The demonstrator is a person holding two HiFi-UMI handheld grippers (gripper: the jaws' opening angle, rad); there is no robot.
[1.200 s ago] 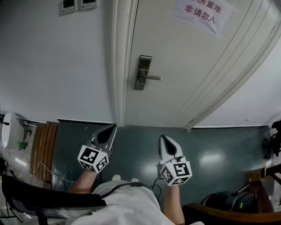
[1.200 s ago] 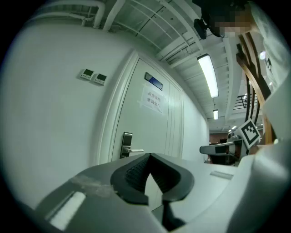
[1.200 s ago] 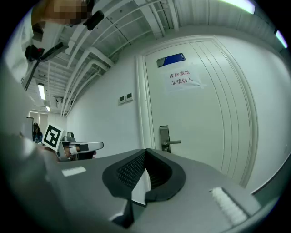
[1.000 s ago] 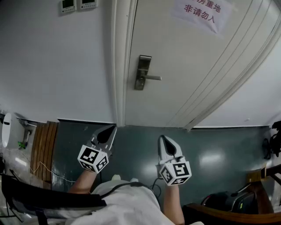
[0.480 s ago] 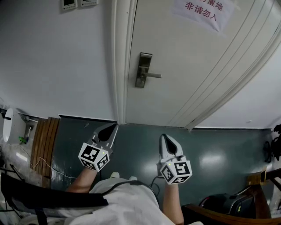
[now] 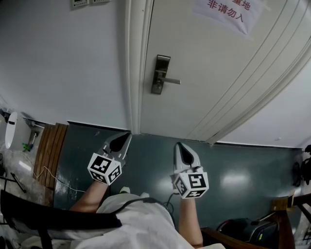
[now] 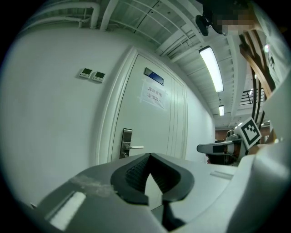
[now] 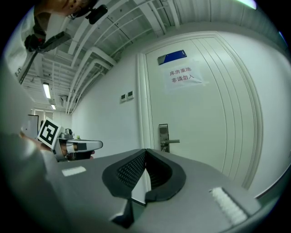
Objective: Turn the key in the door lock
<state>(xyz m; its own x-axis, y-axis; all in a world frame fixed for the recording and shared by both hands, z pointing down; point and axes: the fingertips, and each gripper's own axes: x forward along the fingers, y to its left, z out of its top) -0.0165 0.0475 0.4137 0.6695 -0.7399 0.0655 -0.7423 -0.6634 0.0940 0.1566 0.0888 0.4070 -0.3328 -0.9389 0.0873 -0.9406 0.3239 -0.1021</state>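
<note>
A white door (image 6: 209, 73) carries a steel lock plate (image 6: 160, 74) with a lever handle (image 6: 171, 80) pointing right. I cannot make out a key in any view. My left gripper (image 6: 125, 137) and right gripper (image 6: 179, 146) hang side by side well short of the door, over the dark floor, both pointing at it. Each is shut with nothing between its pads. In the left gripper view the left gripper (image 7: 150, 155) shows the lock plate (image 7: 126, 142) far ahead. The right gripper (image 8: 145, 150) likewise has the lock plate (image 8: 163, 136) far beyond it.
A white door frame (image 6: 134, 73) and a plain wall (image 6: 63, 73) lie left of the door. A paper notice (image 6: 228, 10) hangs high on the door. Wooden slats (image 6: 46, 151) and a white device (image 6: 11, 130) stand at the left, dark furniture (image 6: 252, 228) at the bottom right.
The left gripper has crept a little toward the door and the head view has shifted slightly. The right gripper has stayed put. Both stay shut.
</note>
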